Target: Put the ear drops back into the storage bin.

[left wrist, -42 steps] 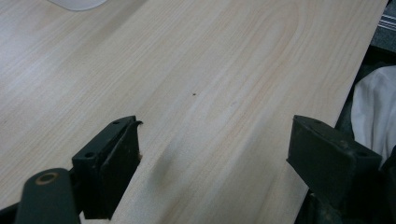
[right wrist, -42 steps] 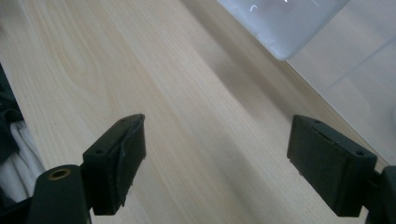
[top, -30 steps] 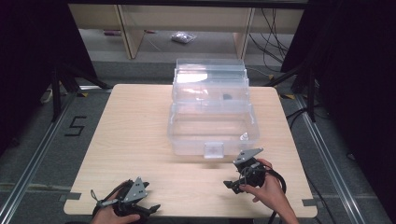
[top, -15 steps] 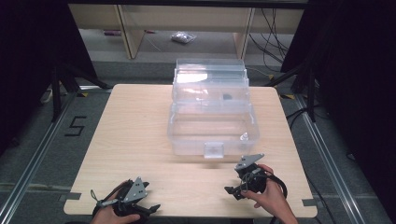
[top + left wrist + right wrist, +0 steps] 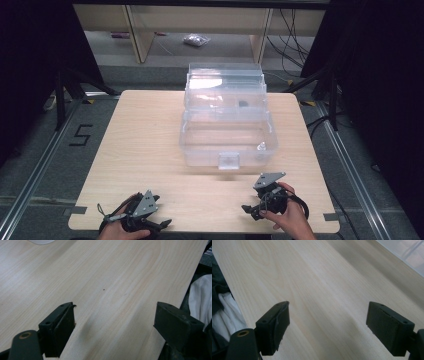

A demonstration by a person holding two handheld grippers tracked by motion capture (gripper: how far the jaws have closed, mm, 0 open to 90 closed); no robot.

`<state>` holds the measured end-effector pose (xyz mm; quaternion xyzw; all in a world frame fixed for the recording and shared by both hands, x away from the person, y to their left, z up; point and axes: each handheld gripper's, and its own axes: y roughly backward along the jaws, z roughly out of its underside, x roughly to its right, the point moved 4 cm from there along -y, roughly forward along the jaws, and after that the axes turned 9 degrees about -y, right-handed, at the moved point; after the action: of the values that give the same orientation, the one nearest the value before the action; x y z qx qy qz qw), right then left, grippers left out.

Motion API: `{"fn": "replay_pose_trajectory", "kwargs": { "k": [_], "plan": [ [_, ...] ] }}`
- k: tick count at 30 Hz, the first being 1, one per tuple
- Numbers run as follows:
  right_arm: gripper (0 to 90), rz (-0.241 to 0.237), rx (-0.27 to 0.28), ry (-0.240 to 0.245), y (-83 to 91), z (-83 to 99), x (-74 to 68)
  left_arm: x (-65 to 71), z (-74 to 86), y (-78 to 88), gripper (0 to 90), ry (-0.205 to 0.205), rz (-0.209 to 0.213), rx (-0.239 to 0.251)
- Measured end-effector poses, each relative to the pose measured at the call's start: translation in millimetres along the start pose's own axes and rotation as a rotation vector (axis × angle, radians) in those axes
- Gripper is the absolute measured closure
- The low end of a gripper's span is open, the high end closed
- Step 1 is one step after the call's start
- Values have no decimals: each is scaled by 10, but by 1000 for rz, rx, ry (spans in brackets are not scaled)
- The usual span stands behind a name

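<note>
Since a moment ago, the right gripper (image 5: 250, 210) has drawn back from the clear plastic box (image 5: 227, 127) toward the table's near edge, while the left gripper (image 5: 159, 225) has stayed at the near left. Both have jaws spread wide, holding nothing. The box sits open at the far middle of the pale wooden table (image 5: 145, 145). Around it are grey floor, a wooden shelf frame (image 5: 135, 30) and black curtains.
</note>
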<state>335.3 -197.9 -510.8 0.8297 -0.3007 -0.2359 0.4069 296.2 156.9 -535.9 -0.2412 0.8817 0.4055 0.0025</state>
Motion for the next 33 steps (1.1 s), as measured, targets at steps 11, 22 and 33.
{"fn": "replay_pose_trajectory", "kwargs": {
  "k": [11, 22, 33],
  "plan": [
    [195, 0, 14, -7, 92, 123, -31, 1, 3, -1, 164, 0, 1, -2],
    [195, 26, 30, -42, 171, 246, -11, 10, 8, -4, 164, 19, 0, -3],
    [196, 35, 23, -35, 199, 329, 17, -3, 6, -2, 164, -4, -3, -6]
  ]
}}
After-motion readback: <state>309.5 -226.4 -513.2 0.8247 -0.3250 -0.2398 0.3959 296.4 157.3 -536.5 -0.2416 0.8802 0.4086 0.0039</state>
